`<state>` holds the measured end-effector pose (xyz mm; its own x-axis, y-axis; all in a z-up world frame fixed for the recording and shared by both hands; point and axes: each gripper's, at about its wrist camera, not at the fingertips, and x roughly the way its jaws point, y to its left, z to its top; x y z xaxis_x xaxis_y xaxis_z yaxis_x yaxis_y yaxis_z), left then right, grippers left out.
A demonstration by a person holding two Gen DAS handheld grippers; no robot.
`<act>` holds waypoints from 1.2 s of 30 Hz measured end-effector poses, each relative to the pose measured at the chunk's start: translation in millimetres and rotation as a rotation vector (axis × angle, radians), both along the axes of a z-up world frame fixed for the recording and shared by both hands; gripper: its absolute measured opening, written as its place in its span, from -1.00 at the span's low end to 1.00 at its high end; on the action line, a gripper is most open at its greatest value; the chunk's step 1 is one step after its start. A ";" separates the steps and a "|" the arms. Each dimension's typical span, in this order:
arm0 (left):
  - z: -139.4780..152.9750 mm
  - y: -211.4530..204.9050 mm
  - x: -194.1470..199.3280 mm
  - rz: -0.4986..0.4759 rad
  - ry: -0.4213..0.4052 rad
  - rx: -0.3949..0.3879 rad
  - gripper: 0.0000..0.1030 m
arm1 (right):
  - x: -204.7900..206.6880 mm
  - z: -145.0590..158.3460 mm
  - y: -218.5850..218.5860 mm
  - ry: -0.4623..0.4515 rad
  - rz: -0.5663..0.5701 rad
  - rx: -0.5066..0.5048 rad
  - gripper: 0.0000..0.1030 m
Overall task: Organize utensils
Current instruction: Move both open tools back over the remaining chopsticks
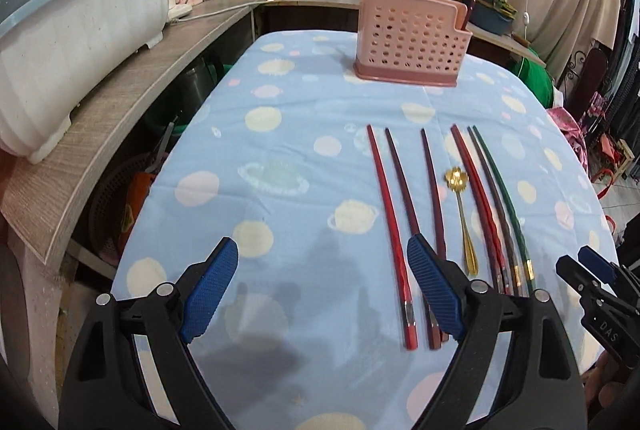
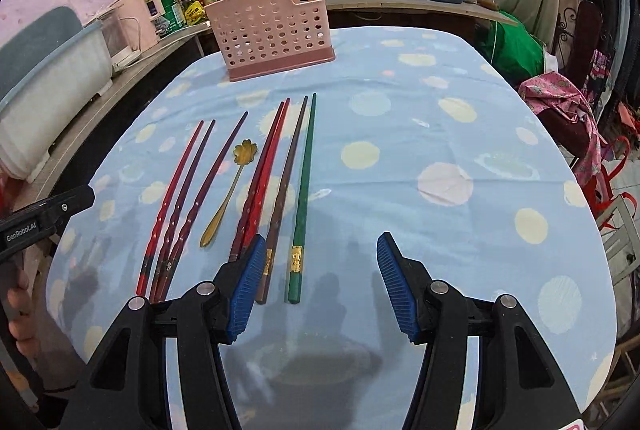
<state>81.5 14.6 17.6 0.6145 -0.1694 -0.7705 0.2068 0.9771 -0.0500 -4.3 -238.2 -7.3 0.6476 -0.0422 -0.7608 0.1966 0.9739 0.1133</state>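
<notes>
Left tool (image 1: 322,280) wide open, right tool (image 2: 320,280) about half open; both empty, above the near edge of the blue planet-print table (image 2: 400,133). Slim lacquered chopsticks, red (image 2: 172,197), maroon (image 2: 218,181), brown (image 2: 286,185) and green (image 2: 304,189), lie side by side with a gold flower-bowled spoon (image 2: 230,185); the perforated pink plastic holder (image 2: 272,29) stands beyond. Risk: ribbed blue pads pinching neighbouring sticks together, or smooth shafts rolling on soft cloth.

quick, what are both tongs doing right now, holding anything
Left tongs: open, holding nothing.
Right tongs: open, holding nothing.
</notes>
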 end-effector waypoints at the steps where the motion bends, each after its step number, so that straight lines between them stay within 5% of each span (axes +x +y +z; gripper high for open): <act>1: -1.8 -0.2 -2.6 -0.003 0.003 0.002 0.60 | -1.0 -1.7 1.4 0.003 0.001 0.000 0.09; 17: -24.5 -11.1 -26.0 -0.038 0.026 0.046 0.60 | -7.1 -17.3 9.9 0.038 0.009 0.002 0.01; 36: -44.9 -22.8 -30.0 -0.069 0.071 0.062 0.60 | 2.2 -32.2 13.5 0.065 0.022 0.004 -0.43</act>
